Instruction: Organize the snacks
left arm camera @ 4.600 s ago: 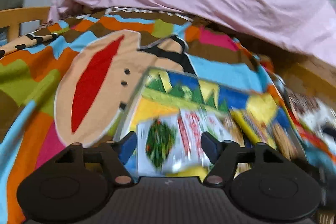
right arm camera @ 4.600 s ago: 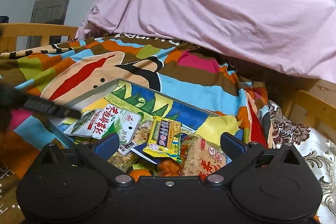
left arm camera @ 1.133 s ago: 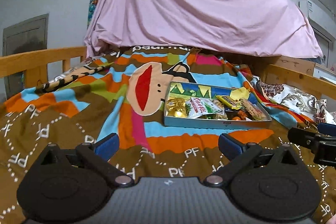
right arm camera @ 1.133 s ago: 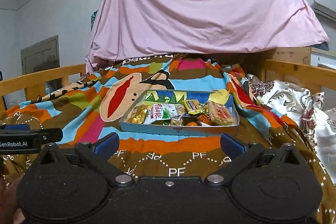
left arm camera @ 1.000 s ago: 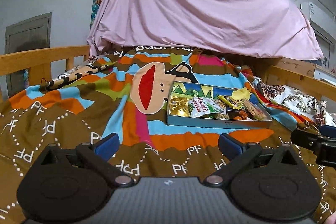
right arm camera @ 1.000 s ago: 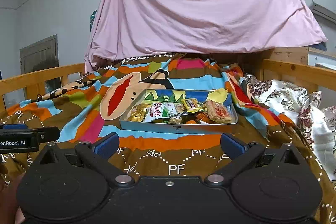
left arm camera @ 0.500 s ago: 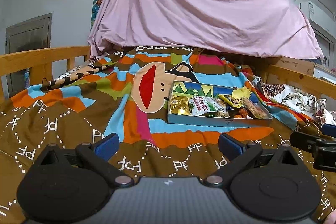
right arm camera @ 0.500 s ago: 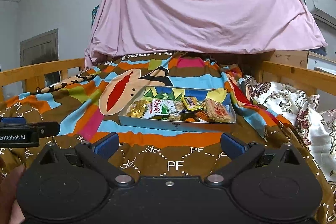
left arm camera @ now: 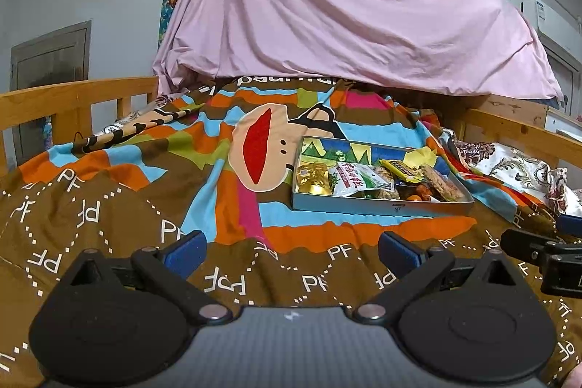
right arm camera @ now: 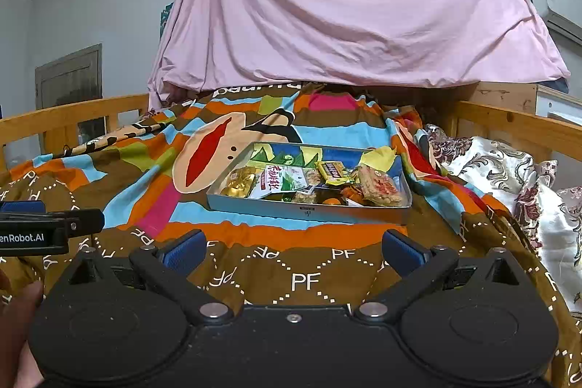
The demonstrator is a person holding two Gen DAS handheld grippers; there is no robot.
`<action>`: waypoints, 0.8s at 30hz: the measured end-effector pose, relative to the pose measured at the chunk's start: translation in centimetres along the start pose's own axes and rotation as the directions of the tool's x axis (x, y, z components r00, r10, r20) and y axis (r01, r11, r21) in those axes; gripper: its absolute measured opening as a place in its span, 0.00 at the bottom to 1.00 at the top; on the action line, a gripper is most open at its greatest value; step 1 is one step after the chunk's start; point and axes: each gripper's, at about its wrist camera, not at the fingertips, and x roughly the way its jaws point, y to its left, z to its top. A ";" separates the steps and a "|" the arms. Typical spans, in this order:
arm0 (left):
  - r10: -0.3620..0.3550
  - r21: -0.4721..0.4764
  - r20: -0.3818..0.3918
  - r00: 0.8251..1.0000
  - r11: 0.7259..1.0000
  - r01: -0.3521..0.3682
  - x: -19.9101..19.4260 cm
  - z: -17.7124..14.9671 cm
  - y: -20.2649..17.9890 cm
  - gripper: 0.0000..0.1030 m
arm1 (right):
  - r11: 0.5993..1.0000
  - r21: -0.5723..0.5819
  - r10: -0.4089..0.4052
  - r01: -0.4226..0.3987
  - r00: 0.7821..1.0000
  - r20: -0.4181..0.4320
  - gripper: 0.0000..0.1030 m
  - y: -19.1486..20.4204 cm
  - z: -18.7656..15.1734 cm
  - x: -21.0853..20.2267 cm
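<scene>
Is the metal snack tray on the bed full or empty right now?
Full. The tray holds a gold packet, a green-and-white bag, a yellow bar and a rice cracker.

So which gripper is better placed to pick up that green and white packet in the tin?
Probably the right gripper: open, and the packet lies nearly straight ahead. From the left gripper, it sits off to the right.

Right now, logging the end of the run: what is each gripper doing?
Left gripper: open, holding nothing.
Right gripper: open, holding nothing.
</scene>
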 end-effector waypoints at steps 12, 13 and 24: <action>0.004 0.007 -0.005 1.000 1.000 -0.004 0.0 -0.2 0.2 0.99 | 1.000 -0.002 0.002 -0.002 1.000 -0.006 0.99 0.1 -0.3 0.2; 0.003 0.007 -0.005 1.000 1.000 -0.003 0.0 -0.2 0.2 0.99 | 1.000 -0.002 0.001 -0.001 1.000 -0.006 0.99 0.1 -0.3 0.2; 0.005 0.007 -0.007 1.000 1.000 -0.005 0.1 -0.2 0.2 0.99 | 1.000 -0.002 0.001 -0.001 1.000 -0.007 0.99 0.1 -0.3 0.2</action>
